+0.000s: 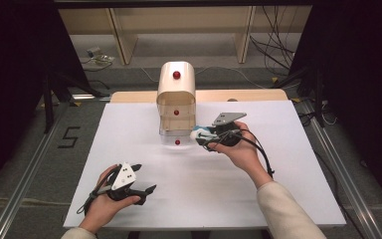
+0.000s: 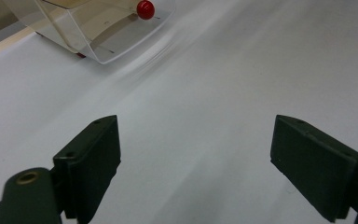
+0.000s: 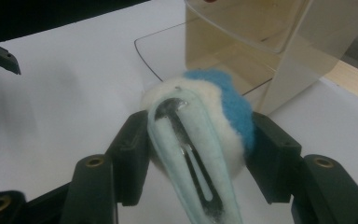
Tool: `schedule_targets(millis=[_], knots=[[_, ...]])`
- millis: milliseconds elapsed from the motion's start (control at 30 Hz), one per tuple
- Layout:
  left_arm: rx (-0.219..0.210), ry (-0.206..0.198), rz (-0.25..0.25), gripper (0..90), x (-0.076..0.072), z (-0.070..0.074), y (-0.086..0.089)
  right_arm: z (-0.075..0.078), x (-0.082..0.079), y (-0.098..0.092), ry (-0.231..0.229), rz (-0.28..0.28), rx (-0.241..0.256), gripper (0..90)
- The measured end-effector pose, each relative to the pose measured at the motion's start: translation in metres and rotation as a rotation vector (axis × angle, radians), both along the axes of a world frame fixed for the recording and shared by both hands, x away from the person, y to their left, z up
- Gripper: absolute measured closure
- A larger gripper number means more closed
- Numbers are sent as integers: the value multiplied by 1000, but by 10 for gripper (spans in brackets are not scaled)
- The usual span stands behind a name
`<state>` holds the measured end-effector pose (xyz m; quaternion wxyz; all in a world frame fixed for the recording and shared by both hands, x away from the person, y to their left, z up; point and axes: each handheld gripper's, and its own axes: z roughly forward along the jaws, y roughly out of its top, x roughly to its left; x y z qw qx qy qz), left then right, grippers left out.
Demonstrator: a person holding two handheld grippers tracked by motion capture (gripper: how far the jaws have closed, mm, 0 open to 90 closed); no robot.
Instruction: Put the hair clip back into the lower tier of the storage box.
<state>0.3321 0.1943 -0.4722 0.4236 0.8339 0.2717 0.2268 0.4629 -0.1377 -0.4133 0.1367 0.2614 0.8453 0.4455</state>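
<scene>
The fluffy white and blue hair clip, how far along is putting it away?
Done: the right hand-held gripper is shut on the fluffy white and blue hair clip, and the clear bottom drawer of the cream drawer unit is open. Left: dropping it in. The left hand-held gripper waits open.

A fluffy hair clip (image 3: 200, 135), white felt with a blue patch and a pale mint backing that carries a metal snap clip, sits pinched between the jaws of the right gripper (image 3: 196, 140). It hangs just right of the open bottom drawer (image 1: 177, 138) of a small cream cabinet with red knobs, near the table's middle.
</scene>
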Motion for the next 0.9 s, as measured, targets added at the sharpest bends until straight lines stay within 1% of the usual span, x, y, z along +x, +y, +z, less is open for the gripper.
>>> schedule_targets(millis=[267, 633, 900], knots=[[-2, 0, 1, 159, 0, 0, 0, 4, 4, 7, -2, 2, 7, 449], [-7, 0, 3, 159, 0, 1, 0, 7, 11, 13, 2, 4, 1, 449], [-1, 1, -2, 159, 0, 1, 0, 9, 14, 18, 3, 12, -3, 454]])
